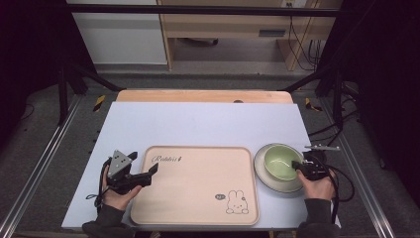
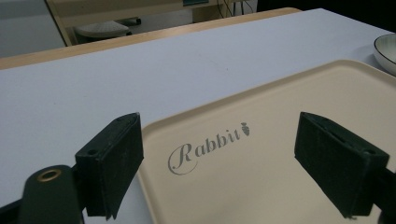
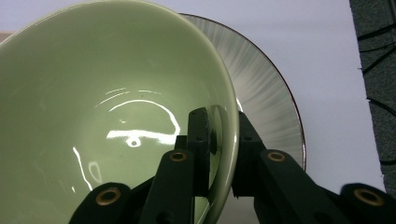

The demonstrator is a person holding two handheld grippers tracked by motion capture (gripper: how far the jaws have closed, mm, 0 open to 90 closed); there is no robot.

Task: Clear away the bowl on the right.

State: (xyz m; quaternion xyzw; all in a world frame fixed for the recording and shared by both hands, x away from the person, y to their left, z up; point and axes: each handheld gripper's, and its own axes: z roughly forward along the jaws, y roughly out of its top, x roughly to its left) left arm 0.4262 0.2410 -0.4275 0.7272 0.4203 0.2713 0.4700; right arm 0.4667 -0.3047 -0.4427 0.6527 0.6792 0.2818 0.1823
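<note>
High view shows a white table (image 1: 198, 124) with a beige tray (image 1: 198, 183) as the biggest thing on it. To the right of the tray, just beside its edge, sits a grey plate (image 1: 265, 179), and a green bowl (image 1: 280, 161) stands on this plate. The right gripper (image 1: 298, 165) is clamped on the bowl's rim, one jaw inside and one outside. At the tray's left corner, the left gripper (image 1: 153, 168) has its jaws wide apart and holds nothing.

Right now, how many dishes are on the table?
2: a green bowl sitting on a grey plate, right of the tray; the right hand-held gripper clamps the bowl's rim.
</note>
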